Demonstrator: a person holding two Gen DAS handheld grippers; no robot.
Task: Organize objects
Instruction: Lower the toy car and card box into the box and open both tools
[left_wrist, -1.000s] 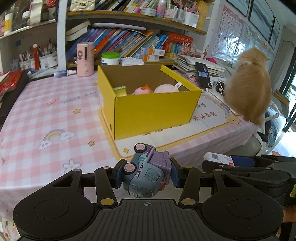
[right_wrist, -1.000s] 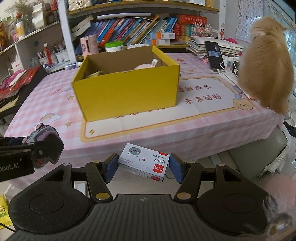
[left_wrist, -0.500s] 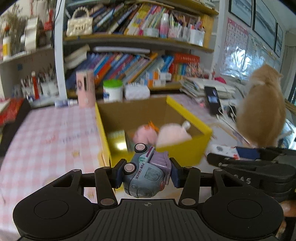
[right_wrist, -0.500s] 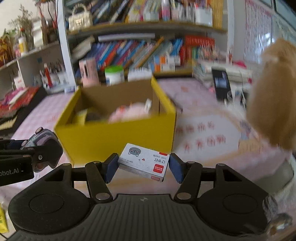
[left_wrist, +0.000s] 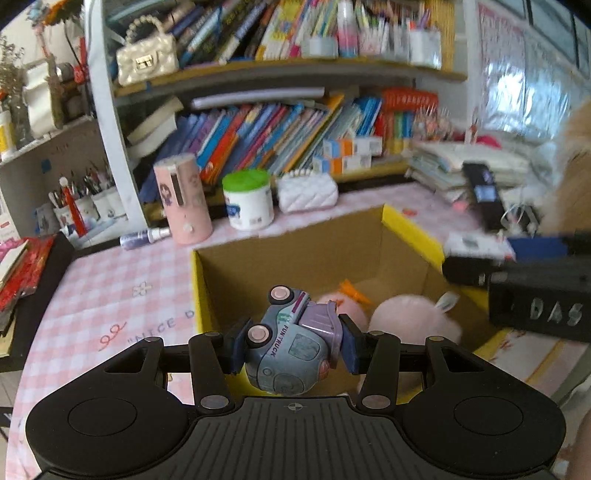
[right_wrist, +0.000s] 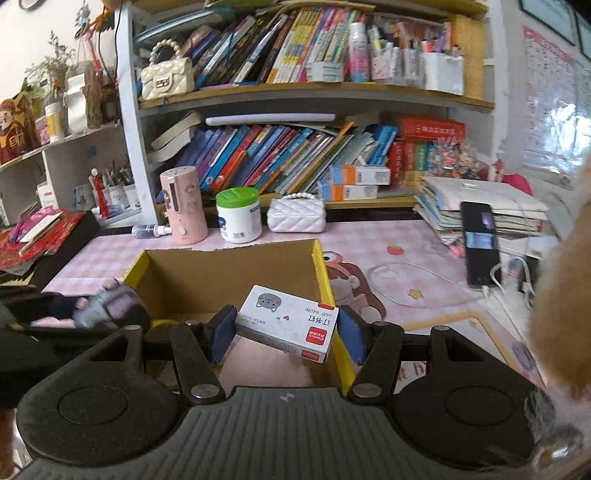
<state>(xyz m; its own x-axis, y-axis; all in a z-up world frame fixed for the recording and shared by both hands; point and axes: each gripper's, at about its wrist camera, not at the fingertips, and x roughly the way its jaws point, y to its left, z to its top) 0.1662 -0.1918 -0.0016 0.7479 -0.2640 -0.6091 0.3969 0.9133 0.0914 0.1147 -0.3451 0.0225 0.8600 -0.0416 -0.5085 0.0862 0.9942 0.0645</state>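
Observation:
My left gripper (left_wrist: 291, 345) is shut on a grey and purple toy truck (left_wrist: 291, 350), held over the near wall of the yellow cardboard box (left_wrist: 410, 230). Pink plush toys (left_wrist: 413, 321) lie inside the box. In the right wrist view, my right gripper (right_wrist: 282, 330) is shut on a small white staple box (right_wrist: 286, 323) with a red corner, hanging over the right part of the yellow cardboard box (right_wrist: 321, 269). The left gripper with the toy truck (right_wrist: 105, 304) shows blurred at the left there. The right gripper body (left_wrist: 535, 288) crosses the left wrist view at the right.
The box stands on a pink checked tablecloth (left_wrist: 110, 302). Behind it are a pink cylinder (right_wrist: 183, 205), a green-lidded white tub (right_wrist: 238, 214) and a white quilted purse (right_wrist: 295, 216), under crowded bookshelves (right_wrist: 295, 155). An orange cat (right_wrist: 565, 295) sits at the right beside a black phone (right_wrist: 478, 240).
Both grippers have moved forward from in front of the table to above the yellow box, each still holding its object. The view has tilted up toward the shelves.

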